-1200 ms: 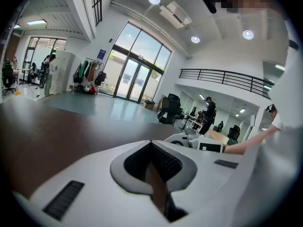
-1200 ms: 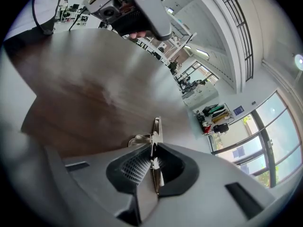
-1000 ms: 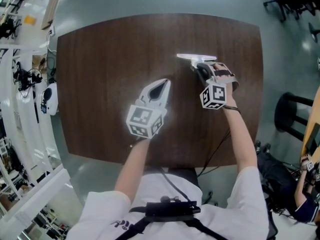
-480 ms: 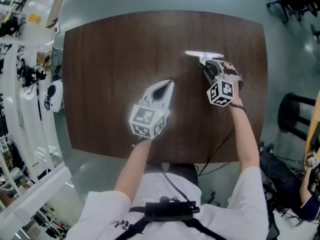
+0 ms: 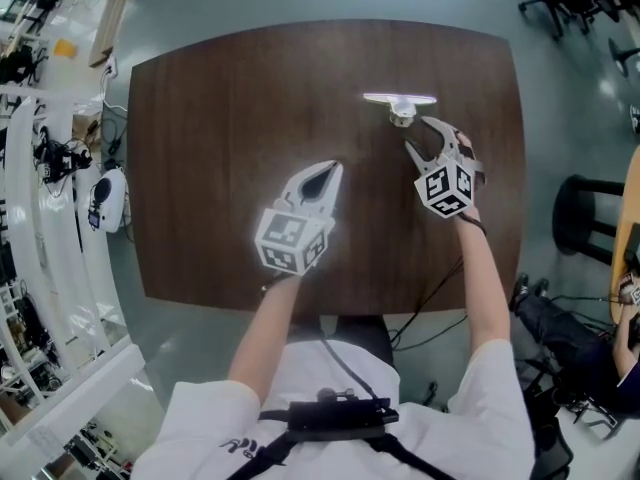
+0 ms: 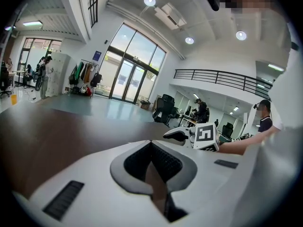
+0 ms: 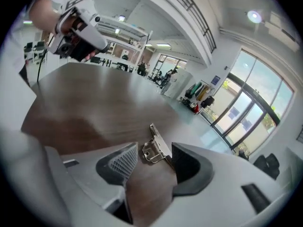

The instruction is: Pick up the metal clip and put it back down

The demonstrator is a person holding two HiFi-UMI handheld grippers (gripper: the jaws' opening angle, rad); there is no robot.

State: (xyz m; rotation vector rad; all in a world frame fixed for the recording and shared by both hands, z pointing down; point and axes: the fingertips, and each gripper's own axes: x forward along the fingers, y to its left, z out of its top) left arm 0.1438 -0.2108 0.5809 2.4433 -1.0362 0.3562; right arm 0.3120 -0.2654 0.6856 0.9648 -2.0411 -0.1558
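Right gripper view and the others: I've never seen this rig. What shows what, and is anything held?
No robot: a person holds a white two-jaw claw in each hand. The head view looks down from their head; each gripper view rides on a claw, looking along its jaws. A silver metal clip lies on the dark brown wooden table. The right claw has just been opening its jaws; the clip lies at their tips, not gripped. The left claw is shut and empty.

Dark wooden table [image 5: 220, 118] (rounded corners), black stool [image 5: 570, 218] to its right.
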